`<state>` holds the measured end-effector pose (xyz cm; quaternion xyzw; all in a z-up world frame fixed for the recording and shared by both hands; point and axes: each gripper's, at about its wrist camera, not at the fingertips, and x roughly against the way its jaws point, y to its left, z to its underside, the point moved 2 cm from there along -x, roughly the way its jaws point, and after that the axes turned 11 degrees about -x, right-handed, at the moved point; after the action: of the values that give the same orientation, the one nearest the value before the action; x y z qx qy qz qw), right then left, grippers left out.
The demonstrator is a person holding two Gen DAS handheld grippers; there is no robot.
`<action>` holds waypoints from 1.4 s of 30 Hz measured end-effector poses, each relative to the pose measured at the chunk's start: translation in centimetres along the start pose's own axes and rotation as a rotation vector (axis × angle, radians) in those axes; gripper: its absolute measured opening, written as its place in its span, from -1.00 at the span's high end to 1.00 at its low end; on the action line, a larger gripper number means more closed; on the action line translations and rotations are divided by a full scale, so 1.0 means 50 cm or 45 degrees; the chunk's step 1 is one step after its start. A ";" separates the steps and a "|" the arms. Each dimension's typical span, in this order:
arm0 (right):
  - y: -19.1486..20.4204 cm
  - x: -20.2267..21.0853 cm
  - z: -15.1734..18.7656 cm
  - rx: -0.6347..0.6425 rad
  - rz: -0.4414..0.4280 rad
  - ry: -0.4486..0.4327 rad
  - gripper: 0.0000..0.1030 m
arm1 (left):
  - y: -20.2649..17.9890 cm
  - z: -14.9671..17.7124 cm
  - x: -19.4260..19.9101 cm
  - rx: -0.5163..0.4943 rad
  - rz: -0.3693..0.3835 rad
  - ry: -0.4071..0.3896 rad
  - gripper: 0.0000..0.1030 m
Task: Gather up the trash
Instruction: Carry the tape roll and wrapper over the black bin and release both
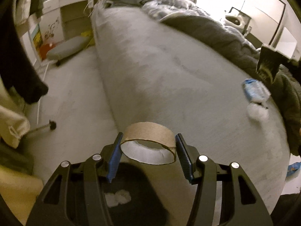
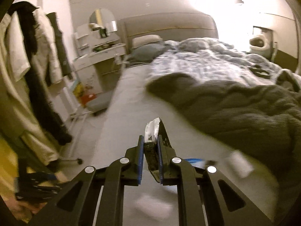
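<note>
The left gripper (image 1: 148, 146) has its blue-padded fingers pressed against both sides of a short brown cardboard tape ring with a white inner lining (image 1: 148, 143), which sits squarely between the fingertips, its open hole facing the camera. Directly beneath the ring is a black bag (image 1: 135, 203) with two white cotton-like wads (image 1: 117, 197) lying inside it. Beyond lies the pale grey bed sheet (image 1: 160, 71), and far to the right on it rest a crumpled blue-and-white plastic wrapper (image 1: 255, 89) and a fluffy white wad (image 1: 257, 112) just below it. The right gripper (image 2: 150, 141) is clamped on a dark printed packet with a silvery torn top (image 2: 151, 139), which stands upright between the fingers and sticks out past their tips, above the edge of the bed near a dark grey rumpled blanket (image 2: 235, 105).
</note>
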<state>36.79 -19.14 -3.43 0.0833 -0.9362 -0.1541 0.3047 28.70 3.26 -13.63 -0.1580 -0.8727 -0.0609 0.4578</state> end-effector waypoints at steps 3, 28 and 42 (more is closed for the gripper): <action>0.065 -0.019 0.021 0.027 -0.096 0.049 0.75 | 0.024 0.028 -0.010 0.012 -0.016 0.041 -0.13; 0.379 -0.137 0.210 0.172 -0.415 0.403 0.75 | 0.144 0.299 -0.120 0.247 0.048 0.445 -0.14; 0.428 -0.189 0.292 0.207 -0.433 0.610 0.75 | 0.174 0.360 -0.096 0.245 -0.002 0.511 -0.66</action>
<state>34.30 6.76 -12.52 0.2969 -0.8196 -0.1035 0.4790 20.12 14.94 -28.21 -0.0975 -0.7660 -0.0080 0.6353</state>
